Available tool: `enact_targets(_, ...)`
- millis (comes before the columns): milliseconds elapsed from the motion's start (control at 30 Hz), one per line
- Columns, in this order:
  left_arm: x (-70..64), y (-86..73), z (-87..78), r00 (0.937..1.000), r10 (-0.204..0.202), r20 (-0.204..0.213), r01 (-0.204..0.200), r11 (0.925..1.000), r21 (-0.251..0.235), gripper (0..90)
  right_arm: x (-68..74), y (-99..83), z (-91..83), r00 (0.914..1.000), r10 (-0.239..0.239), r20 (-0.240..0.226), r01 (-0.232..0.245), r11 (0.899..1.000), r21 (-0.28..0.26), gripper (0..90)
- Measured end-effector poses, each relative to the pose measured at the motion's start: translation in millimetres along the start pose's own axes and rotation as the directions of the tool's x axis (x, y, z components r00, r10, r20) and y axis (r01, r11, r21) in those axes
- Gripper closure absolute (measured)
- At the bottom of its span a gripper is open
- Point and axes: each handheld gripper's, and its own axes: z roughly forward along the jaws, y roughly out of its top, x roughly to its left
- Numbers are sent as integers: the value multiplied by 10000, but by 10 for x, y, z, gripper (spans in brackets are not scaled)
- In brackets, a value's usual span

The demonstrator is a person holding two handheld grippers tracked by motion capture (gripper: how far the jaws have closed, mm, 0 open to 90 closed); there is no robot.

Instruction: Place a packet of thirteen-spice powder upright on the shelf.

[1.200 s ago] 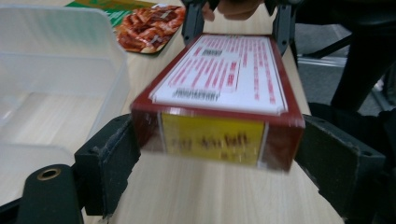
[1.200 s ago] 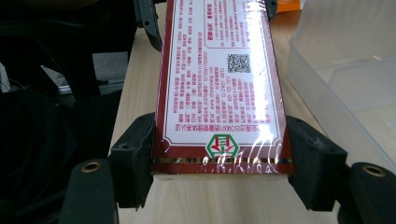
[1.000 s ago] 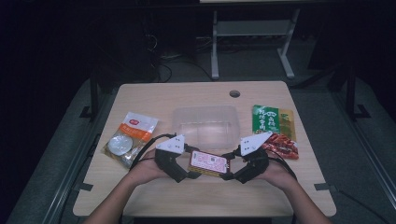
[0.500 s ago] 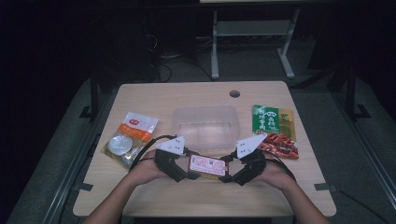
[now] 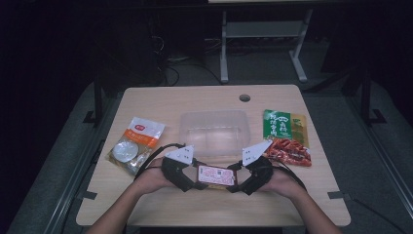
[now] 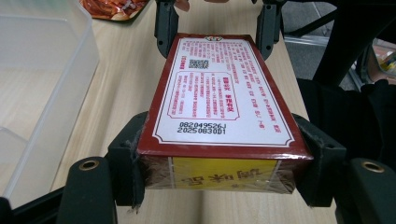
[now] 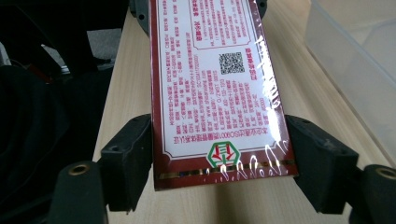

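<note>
The red box (image 5: 215, 175), clamped at either end by the left gripper (image 5: 194, 181) and the right gripper (image 5: 237, 183), sits over the near middle of the table (image 5: 195, 100). Just beyond it the clear plastic container (image 5: 215, 132) blocks the straight way to the far side. To the left, the orange-labelled packet (image 5: 134, 144) stands in the path; to the right, the green and red snack packets (image 5: 287, 137) do. Bare tabletop lies open along the far edge and at both near corners.

table (image 5: 160, 102) | clear tub (image 5: 215, 131) | orange packet (image 5: 136, 144) | green-red packets (image 5: 286, 136)
</note>
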Motion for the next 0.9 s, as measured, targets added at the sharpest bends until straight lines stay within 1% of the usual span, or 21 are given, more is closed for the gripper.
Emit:
enact_targets(133,7,1,-23,10000,-84,28,84,9999,-135,316,-7,-12,-15,9997,201,150,-201,9998,-29,199)
enact_targets(167,1,3,-27,9998,-198,25,198,9996,-222,316,-8,-16,-19,9995,225,223,-225,9997,-4,187)
enact_targets(200,2,5,-35,9999,-168,-20,167,9996,-231,316,-13,-20,-22,9994,174,282,-175,9998,19,179)
enact_targets(267,3,8,-51,9998,-212,-50,211,9994,-260,316,-7,-24,-32,9988,237,435,-239,9997,37,160)
enact_targets(300,3,8,-51,9998,-212,-50,211,9994,-260,316,-7,-24,-32,9988,237,435,-239,9997,37,160)
enact_targets(333,15,8,-67,9998,-177,-77,174,9995,-266,317,17,-27,-52,9974,392,605,-397,9992,63,148)
enact_targets(400,27,12,-79,9997,-210,-129,207,9994,-286,316,34,-38,-82,9959,344,831,-354,9993,116,141)
enact_targets(467,39,20,-93,9997,-203,-116,200,9994,-267,316,66,-56,-120,9926,336,1163,-366,9990,240,137)
enact_targets(533,48,19,-110,9997,-224,-138,220,9993,-307,316,95,-93,-171,9891,376,1426,-416,9988,254,137)
enact_targets(600,61,13,-124,9993,-346,-137,341,9987,-371,317,130,-146,-215,9863,535,1562,-583,9980,264,137)
enact_targets(633,76,13,-132,9992,-395,-114,391,9986,-358,316,139,-178,-233,9843,454,1705,-519,9981,340,135)
enact_targets(700,95,28,-144,9988,-443,-214,437,9986,-284,316,183,-235,-260,9812,675,1809,-751,9966,354,135)
enact_targets(733,105,44,-151,9984,-514,-222,507,9983,-304,316,201,-264,-272,9791,677,1918,-765,9963,388,135)
enact_targets(767,124,65,-166,9987,-465,-228,459,9986,-249,316,225,-291,-285,9769,733,2007,-826,9959,381,135)
enact_targets(833,154,111,-188,9982,-527,-287,520,9983,-267,316,258,-348,-310,9725,824,2177,-932,9948,402,135)
enact_targets(867,178,133,-201,9980,-551,-310,542,9981,-281,316,282,-373,-319,9682,1045,2275,-1152,9927,346,137)
enact_targets(900,178,133,-201,9980,-551,-310,542,9981,-281,316,282,-373,-319,9682,1045,2275,-1152,9927,346,137)
